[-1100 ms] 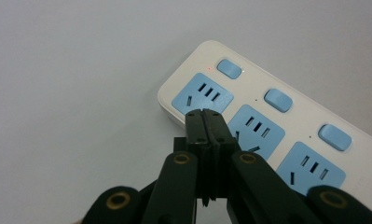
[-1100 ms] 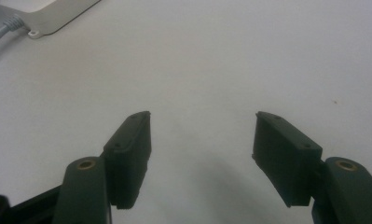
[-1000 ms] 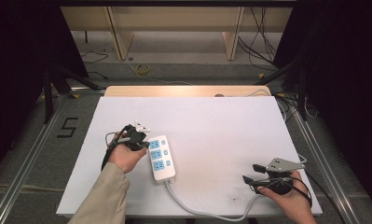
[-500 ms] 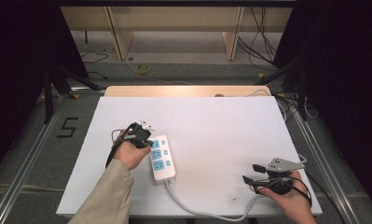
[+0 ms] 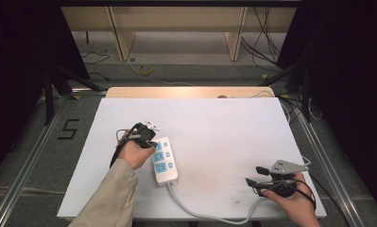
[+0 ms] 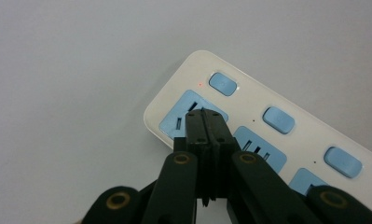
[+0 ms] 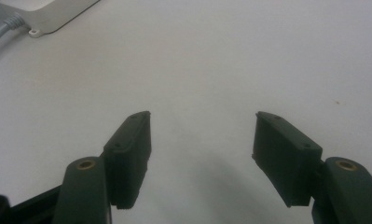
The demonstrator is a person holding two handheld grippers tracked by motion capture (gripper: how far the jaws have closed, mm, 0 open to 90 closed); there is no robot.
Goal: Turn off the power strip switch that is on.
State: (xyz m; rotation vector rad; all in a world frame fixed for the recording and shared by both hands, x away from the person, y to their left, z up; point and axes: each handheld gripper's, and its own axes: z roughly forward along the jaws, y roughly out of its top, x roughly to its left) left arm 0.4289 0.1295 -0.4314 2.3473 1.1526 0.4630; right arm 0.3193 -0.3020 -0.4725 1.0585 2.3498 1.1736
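Observation:
A white power strip (image 5: 163, 161) with blue sockets and blue buttons lies left of the table's middle; its grey cable (image 5: 209, 213) runs off toward the front edge. My left gripper (image 5: 150, 142) is shut with nothing between its jaws, and its tips hover over or rest on the end socket (image 6: 186, 114) of the power strip (image 6: 267, 126). A small red light (image 6: 200, 85) glows beside the nearest button. My right gripper (image 5: 253, 177) stands open above the bare table at the front right, with its fingers (image 7: 130, 154) wide apart. A corner of the power strip (image 7: 44, 14) lies far off.
The white table top (image 5: 214, 127) has a wooden strip along its far edge. Dark stands, cables and a shelf frame stand on the floor beyond. A "5" mark (image 5: 68, 128) is on the floor at the left.
My left gripper has moved right and slightly forward, onto the far end of the power strip. The right gripper has stayed put.

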